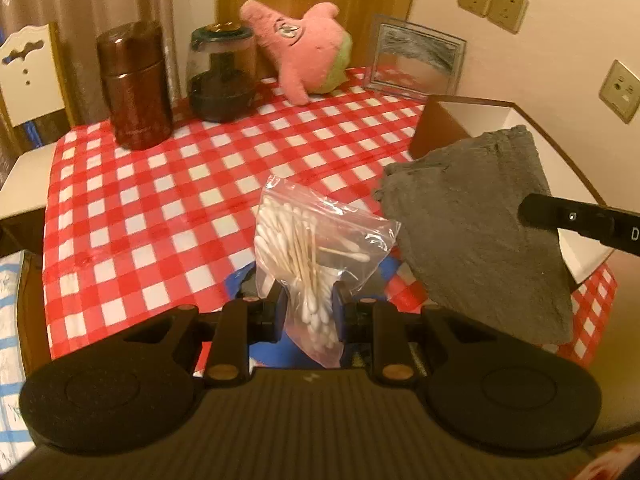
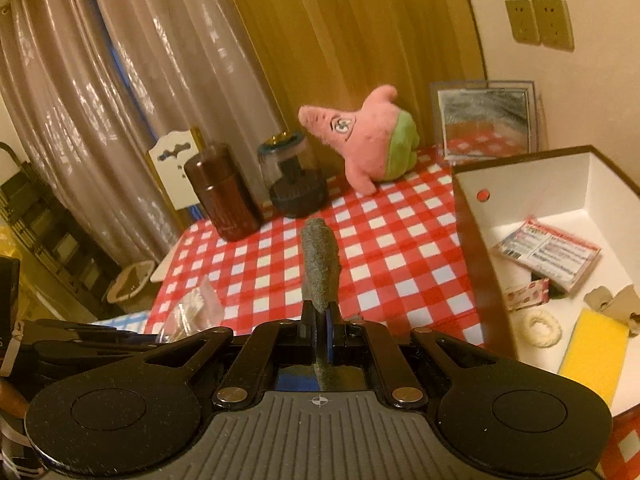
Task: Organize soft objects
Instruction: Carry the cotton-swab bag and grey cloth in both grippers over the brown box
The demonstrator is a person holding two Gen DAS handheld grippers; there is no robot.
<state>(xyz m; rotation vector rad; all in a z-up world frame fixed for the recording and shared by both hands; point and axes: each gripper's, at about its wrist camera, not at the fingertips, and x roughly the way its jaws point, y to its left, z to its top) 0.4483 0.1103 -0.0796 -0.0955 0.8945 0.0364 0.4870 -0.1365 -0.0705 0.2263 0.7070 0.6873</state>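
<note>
Left hand-held gripper [image 1: 308, 312]: pinching a clear bag of cotton swabs [image 1: 308, 248], up off the checked bench [image 1: 160, 208]. Right hand-held gripper [image 2: 324, 336]: pressed tight on a gray cloth [image 2: 320, 264], also in the air. Already in the white box [image 2: 576, 184]: a yellow sponge [image 2: 596, 364], a small ring, some packets. Still left on the bench: the pink plush toy [image 2: 368, 140]. Looks about halfway done.

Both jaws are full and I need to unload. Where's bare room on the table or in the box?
The checked cloth is bare across its middle, between the brown canister and the box. The box's far left corner is bare too. Its near end is crowded: yellow sponge, white ring, printed pack. The table's far edge holds the glass jar and pink plush.
</note>
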